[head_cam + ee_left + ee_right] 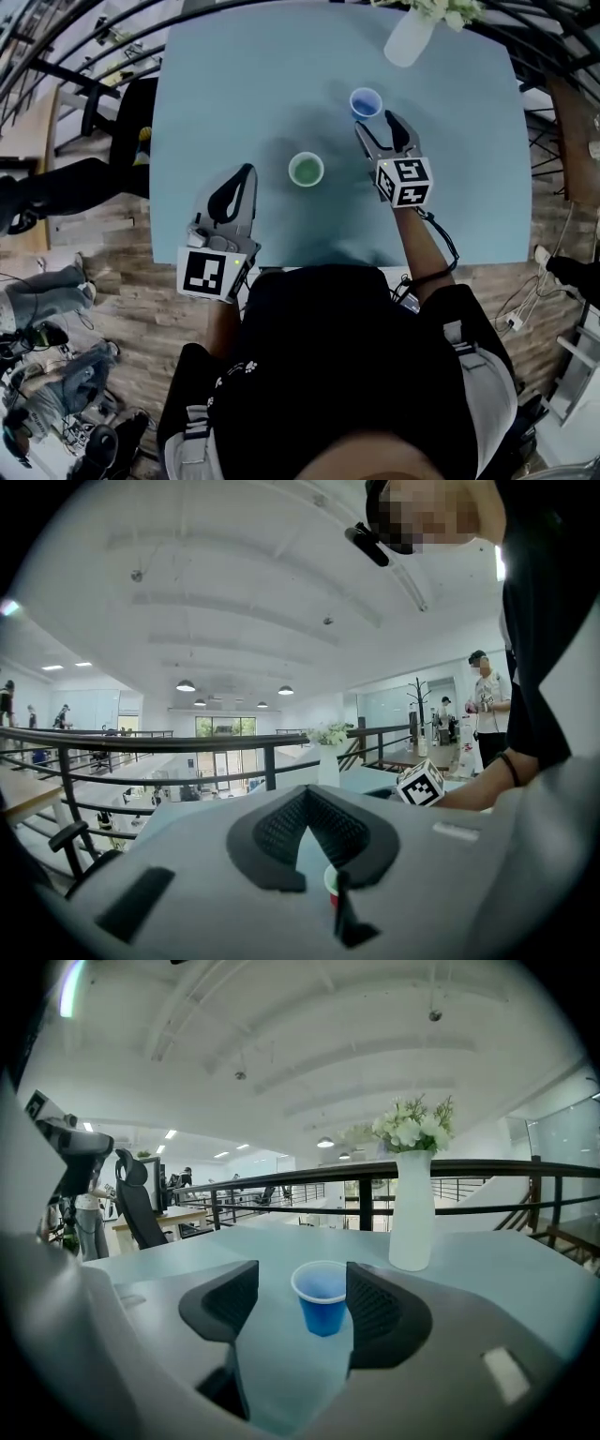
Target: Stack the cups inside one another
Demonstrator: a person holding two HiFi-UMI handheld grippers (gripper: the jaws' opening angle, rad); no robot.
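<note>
Jaws of the right gripper (302,1277) stand apart with nothing clamped. The blue cup (323,1307) shows upright in the gap between them, and from the head view it sits just past their tips, not touched on either side as far as I can tell. Jaws of the left gripper (306,794) are closed tip to tip on nothing, and it hangs over the tabletop (234,84) near its near edge.

The green cup (306,170) stands upright about mid-tabletop, between the two grippers and apart from both. The blue cup is nearer the far edge, right of centre, short of the vase (410,37) at that edge.

No cup is inside another, so I judge the stacking not yet begun. Both cups are still loose and well apart. What is left is gripping one, most likely the blue, carrying it over the other and seating it inside.
</note>
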